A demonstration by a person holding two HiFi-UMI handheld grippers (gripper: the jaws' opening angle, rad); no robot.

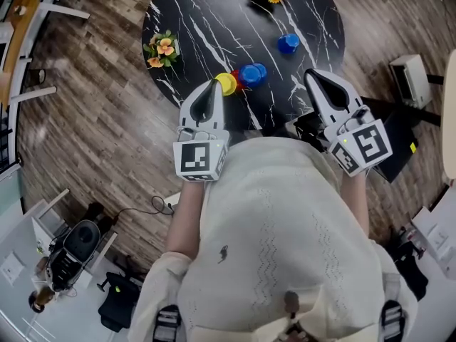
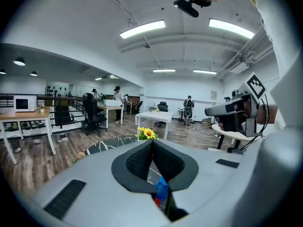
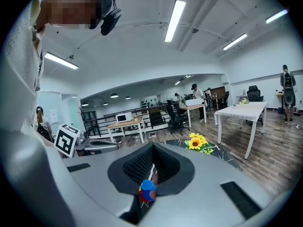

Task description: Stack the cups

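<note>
Black marble table fills the top of the head view. A yellow cup, a red cup and a blue cup are bunched near its front edge, and a second blue cup sits apart, farther back. I cannot tell whether they stand or lie. The left gripper has its tip just left of the yellow cup. The right gripper is well to the right of the bunch. Both forearms reach forward from the body, with the grippers aimed ahead and slightly down.

In the left gripper view the jaws meet with nothing between them. The blue and red cups show below, through the gap under the pads, and a sunflower shows just above the tips.

In the right gripper view the jaws are also pressed together and empty, with the blue cup seen low in front, over the red one.
</note>
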